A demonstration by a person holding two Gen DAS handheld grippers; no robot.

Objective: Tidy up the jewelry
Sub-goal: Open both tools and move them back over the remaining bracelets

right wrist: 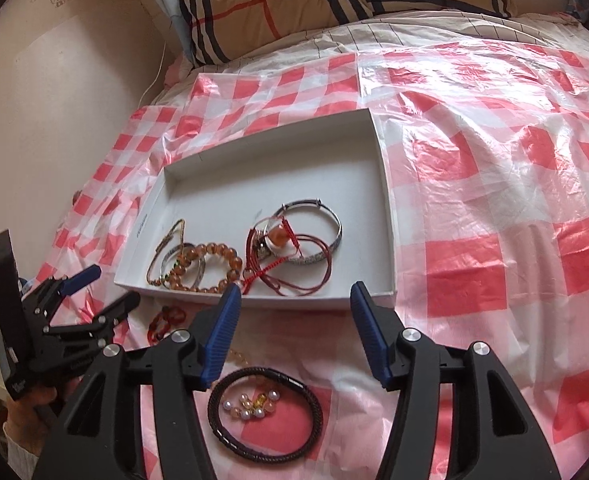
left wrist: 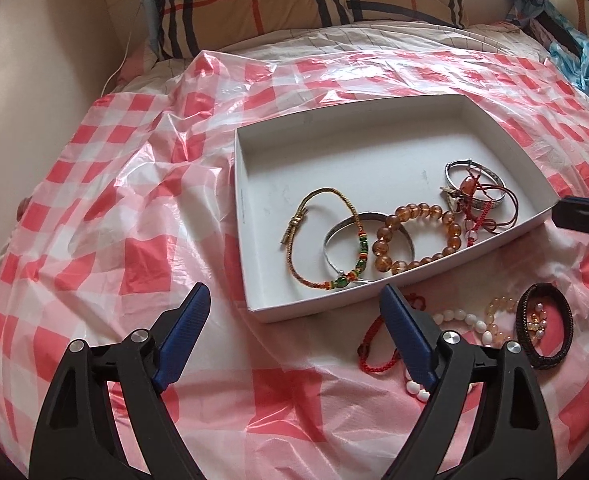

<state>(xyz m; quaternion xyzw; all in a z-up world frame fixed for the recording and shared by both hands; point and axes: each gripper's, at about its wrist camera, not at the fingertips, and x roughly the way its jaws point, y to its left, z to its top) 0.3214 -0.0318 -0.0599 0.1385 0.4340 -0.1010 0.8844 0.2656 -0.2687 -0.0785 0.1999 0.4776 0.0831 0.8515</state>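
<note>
Nearest the right gripper point(right wrist: 294, 304), whose blue fingers point(right wrist: 222, 332) stand wide apart with nothing between them, lies the dark braided leather bracelet point(right wrist: 265, 414) on the red-and-white checked plastic sheet point(right wrist: 494, 200) that covers the bed. A small cluster of pearl and amber beads point(right wrist: 250, 403) sits inside its ring. I would judge this bracelet to be the next thing to lift: come down with one finger inside the loop and one outside, at a stretch of cord free of the beads, so that they are not dragged along.

The left gripper point(left wrist: 294, 300) is likewise wide open and holds nothing. Just to its right lie a red braided cord bracelet point(left wrist: 368, 350), partly hidden by the finger, and a strand of white oval beads point(left wrist: 460, 317) with paler amber ones beside it; how those strands tangle I cannot well make out. The crinkled sheet could lift with a cord, so pinch the cord only.

Just beyond stands the shallow white cardboard box point(left wrist: 246, 200). Inside, crowded towards its near edge, are a gold and green woven cord bracelet point(left wrist: 312, 204), a plain silver bangle point(left wrist: 336, 232), an amber glass bead bracelet point(left wrist: 418, 216) and an engraved silver bangle point(left wrist: 490, 180) tangled with red string. The far half is bare, a better spot for setting things down without further knotting.
</note>
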